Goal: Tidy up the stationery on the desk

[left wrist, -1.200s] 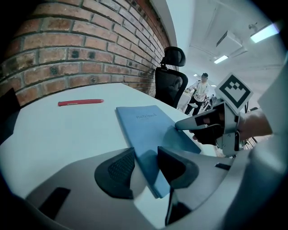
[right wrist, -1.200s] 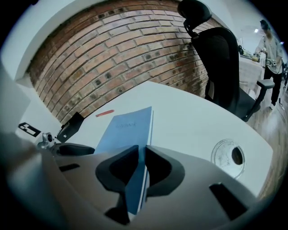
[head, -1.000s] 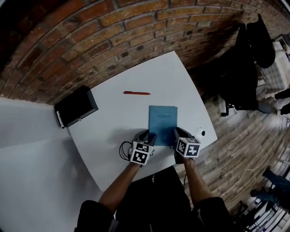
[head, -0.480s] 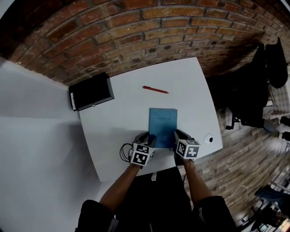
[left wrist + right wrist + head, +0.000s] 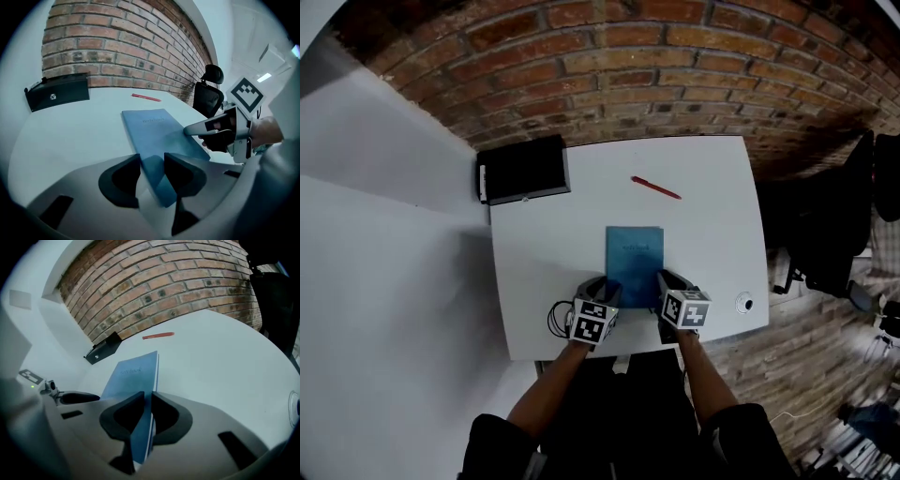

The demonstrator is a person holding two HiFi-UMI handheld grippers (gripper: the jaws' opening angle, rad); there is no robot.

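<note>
Here, far left at the back corner of the desk point(image 5: 712, 244), a black box point(image 5: 523, 169) set against the wall, probably parked there to keep the middle free. Next, at the near edge, the left gripper point(image 5: 609, 284) on the near-left corner of the notebook point(image 5: 634, 246): jaws fairly wide, the corner filling the gap and seemingly pressed from both sides. Centre, the blue notebook itself, cover up, long edges square to the desk edges and spine end toward the person; held at two corners, most likely so as to be turned or slid without skewing. Beyond it, apart, a red pen point(image 5: 655, 187) lying loose and slanted near the wall, untouched. Then the right gripper point(image 5: 662, 281) on the near-right corner: jaws narrow, pinched on the thin page edge. Further right, a small white disc point(image 5: 744, 303) by the desk edge and a dark chair point(image 5: 825, 234) off the desk. From the head view alone, only the overall layout and the squareness; no reading of the jaw gaps there. From the left gripper view, the cover seen flat and the right gripper's jaw at the far edge. From the right gripper view, the notebook edge-on between the pads. Near end lifted or flat on the desk: cannot tell.
</note>
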